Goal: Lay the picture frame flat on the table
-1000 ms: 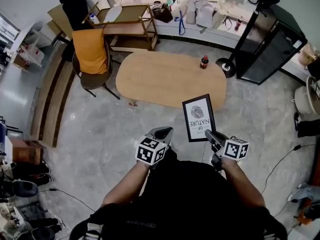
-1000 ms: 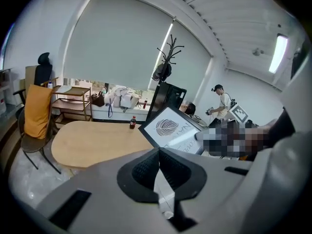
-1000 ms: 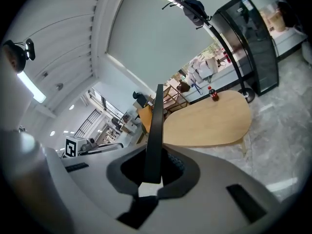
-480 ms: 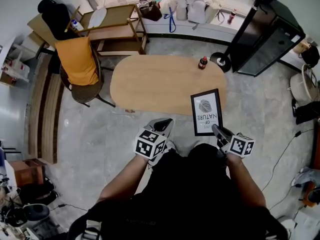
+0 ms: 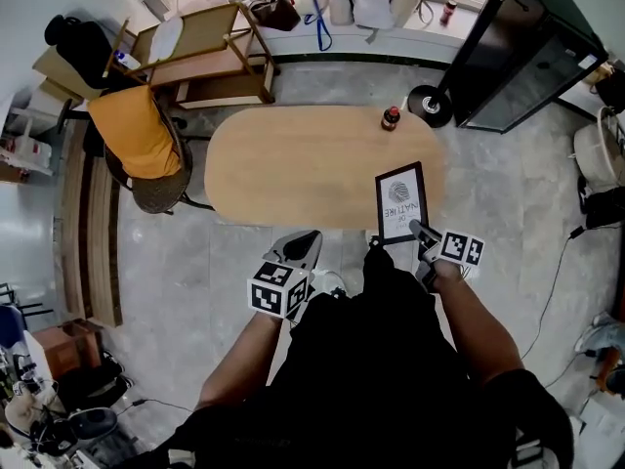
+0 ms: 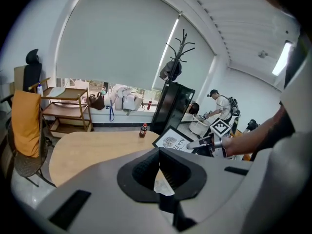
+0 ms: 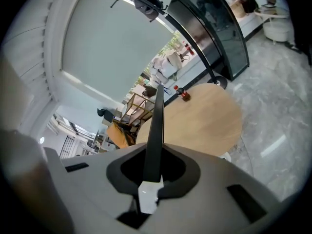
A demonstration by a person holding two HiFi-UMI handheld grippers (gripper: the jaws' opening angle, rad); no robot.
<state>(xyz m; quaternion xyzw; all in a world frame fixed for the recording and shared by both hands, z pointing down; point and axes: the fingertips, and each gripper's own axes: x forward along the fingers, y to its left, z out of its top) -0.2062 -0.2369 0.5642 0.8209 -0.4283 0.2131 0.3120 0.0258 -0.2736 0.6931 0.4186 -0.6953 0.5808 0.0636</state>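
Head view: picture frame (image 5: 401, 201) now over near right end of table (image 5: 293, 164), earlier over floor. Right gripper (image 5: 415, 228) has come forward with it, clamped on frame's near edge. Left gripper (image 5: 301, 247) short of table.

Left gripper view: left gripper (image 6: 158, 152) jaws together, empty. Frame (image 6: 171, 141) tilted; cannot tell if it touches tabletop.

Right gripper view: right gripper (image 7: 152, 167) pinches frame (image 7: 156, 126), seen edge-on.

Judgement: carry seems done; lowering flat and release remain.
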